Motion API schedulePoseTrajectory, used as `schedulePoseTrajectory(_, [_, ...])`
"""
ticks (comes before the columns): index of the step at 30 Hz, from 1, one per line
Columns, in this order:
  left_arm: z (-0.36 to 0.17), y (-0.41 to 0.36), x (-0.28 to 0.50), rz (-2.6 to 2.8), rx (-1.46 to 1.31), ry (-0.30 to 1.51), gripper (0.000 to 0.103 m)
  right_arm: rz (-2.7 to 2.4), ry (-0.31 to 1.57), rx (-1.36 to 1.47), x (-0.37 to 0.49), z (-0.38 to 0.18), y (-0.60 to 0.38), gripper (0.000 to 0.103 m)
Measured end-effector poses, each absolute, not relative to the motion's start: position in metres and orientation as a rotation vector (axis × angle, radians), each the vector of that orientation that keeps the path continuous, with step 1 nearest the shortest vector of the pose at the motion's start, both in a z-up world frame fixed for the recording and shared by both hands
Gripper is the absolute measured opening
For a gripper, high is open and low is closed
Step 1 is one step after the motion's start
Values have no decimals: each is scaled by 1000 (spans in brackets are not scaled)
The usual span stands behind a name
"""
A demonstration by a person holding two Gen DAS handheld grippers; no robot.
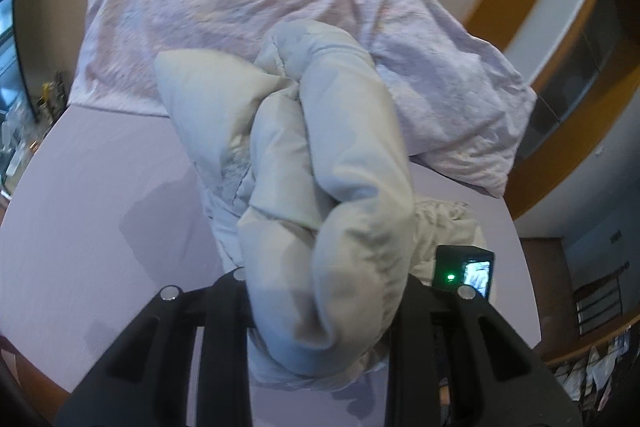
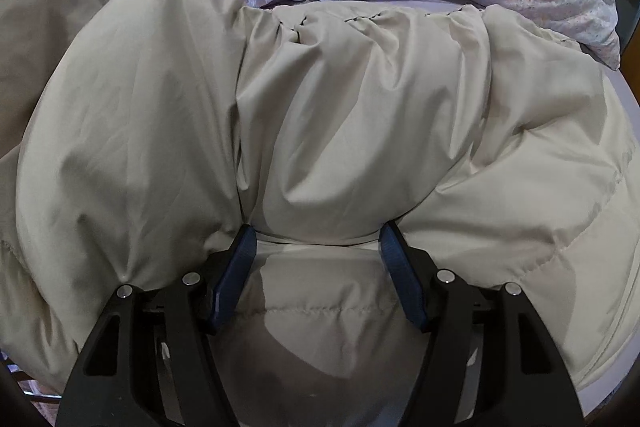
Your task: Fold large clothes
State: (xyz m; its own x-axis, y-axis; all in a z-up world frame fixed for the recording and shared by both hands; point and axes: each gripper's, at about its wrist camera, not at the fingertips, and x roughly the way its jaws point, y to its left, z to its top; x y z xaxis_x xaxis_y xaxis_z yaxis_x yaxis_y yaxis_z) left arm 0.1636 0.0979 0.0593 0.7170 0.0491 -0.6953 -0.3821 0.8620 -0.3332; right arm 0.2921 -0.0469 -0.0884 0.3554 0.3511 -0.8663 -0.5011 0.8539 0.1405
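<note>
No brand, label or readable writing shows on anything in either view. The pale beige padded jacket (image 2: 328, 131) lies in a puffy heap on the plain lilac bed sheet (image 1: 100, 195), and it fills nearly all of the right wrist view, with its stitched quilting lines running across the near part. The left gripper (image 1: 320, 307) has its jaws drawn in tight on a thick roll of the jacket (image 1: 352, 195), which bulges up between the black arms and hides the fingertips; the fabric hangs from it clear of the sheet. The right gripper (image 2: 318, 255) stands about half open, its dark blue pads (image 2: 236, 275) pressed down into the jacket on either side of a bulging fold, and whether they actually pinch it I cannot tell. At the far side a crumpled floral pink-and-lilac duvet (image 1: 248, 23) lies bunched against the jacket's far edge. To the left of the jacket the sheet is bare and flat out to the bed's rounded edge. A small black camera with a green light (image 1: 464, 271) peeks out just right of the held roll.
</note>
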Motion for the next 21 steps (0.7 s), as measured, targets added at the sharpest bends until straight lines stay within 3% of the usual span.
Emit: schedulePoseTrajectory(21, [54,-27,240,57,-354,793,30,589,992,-150,278,-56,-158,66])
